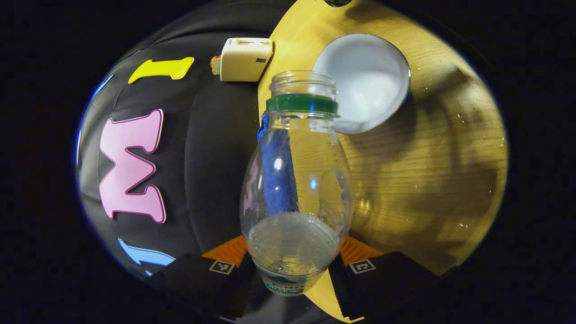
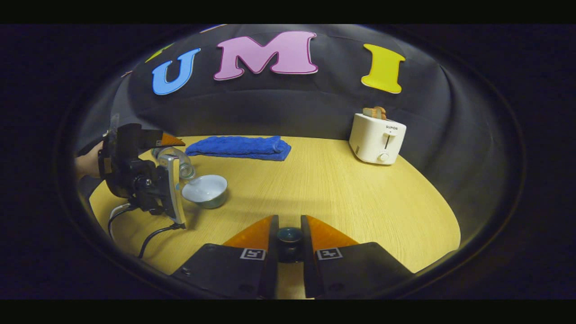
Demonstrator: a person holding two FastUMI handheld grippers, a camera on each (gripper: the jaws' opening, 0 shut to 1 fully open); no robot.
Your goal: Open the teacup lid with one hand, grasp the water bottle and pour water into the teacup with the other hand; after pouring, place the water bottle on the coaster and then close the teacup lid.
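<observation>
Left gripper [image 1: 292, 265] tips water bottle [image 1: 297, 180] toward teacup [image 1: 364, 81]; right gripper [image 2: 289, 238] pinches teacup lid [image 2: 289, 236].

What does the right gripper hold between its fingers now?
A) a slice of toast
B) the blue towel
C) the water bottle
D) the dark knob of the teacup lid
D: in the right gripper view the right gripper has both fingers closed on the teacup lid, a small dark round knob.
</observation>
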